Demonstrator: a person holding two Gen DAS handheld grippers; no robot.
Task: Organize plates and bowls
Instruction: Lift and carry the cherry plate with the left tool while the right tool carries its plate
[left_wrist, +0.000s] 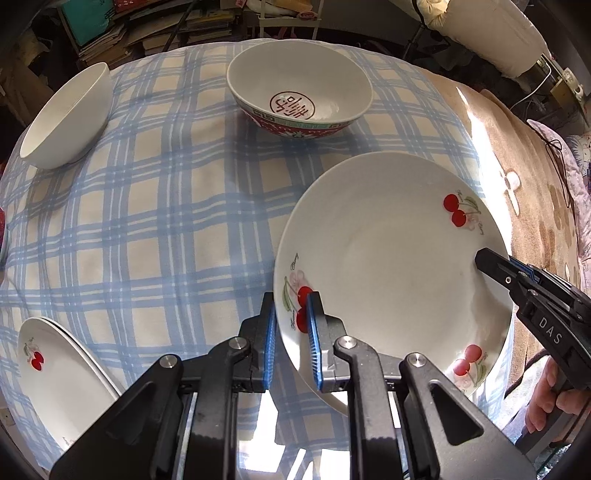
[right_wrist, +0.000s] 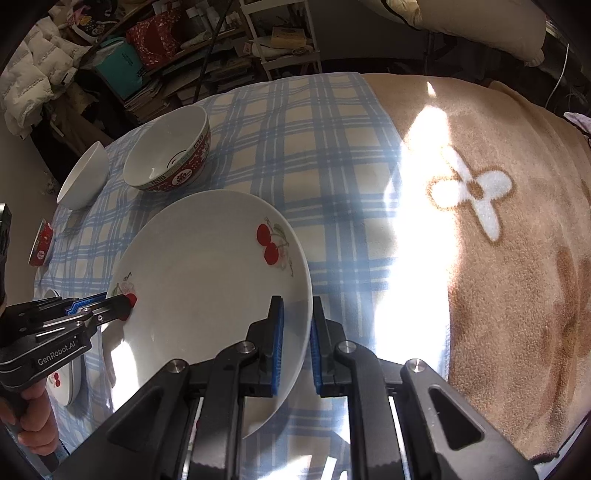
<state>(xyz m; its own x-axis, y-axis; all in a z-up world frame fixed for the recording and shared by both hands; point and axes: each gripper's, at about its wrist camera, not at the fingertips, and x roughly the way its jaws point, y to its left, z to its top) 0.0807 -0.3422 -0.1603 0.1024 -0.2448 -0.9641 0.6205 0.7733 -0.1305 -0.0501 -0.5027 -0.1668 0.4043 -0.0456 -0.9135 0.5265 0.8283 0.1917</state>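
Note:
A white cherry-print plate (left_wrist: 391, 258) (right_wrist: 207, 288) is held from both sides just above the blue checked cloth (left_wrist: 155, 221). My left gripper (left_wrist: 291, 299) is shut on its left rim, one blue pad above and one below. My right gripper (right_wrist: 297, 301) is shut on the opposite rim. Each gripper also shows in the other's view: the right gripper (left_wrist: 484, 258) at the plate's right edge, the left gripper (right_wrist: 125, 301) at its left edge. More cherry plates (left_wrist: 62, 376) (right_wrist: 68, 380) are stacked at the lower left.
A red patterned bowl (left_wrist: 299, 88) (right_wrist: 166, 158) and a plain white bowl (left_wrist: 66, 118) (right_wrist: 85, 181) stand at the far side of the cloth. A small red dish (right_wrist: 42, 243) sits at the left edge. A tan blanket (right_wrist: 498, 240) covers the right; cluttered shelves (right_wrist: 155, 62) stand behind.

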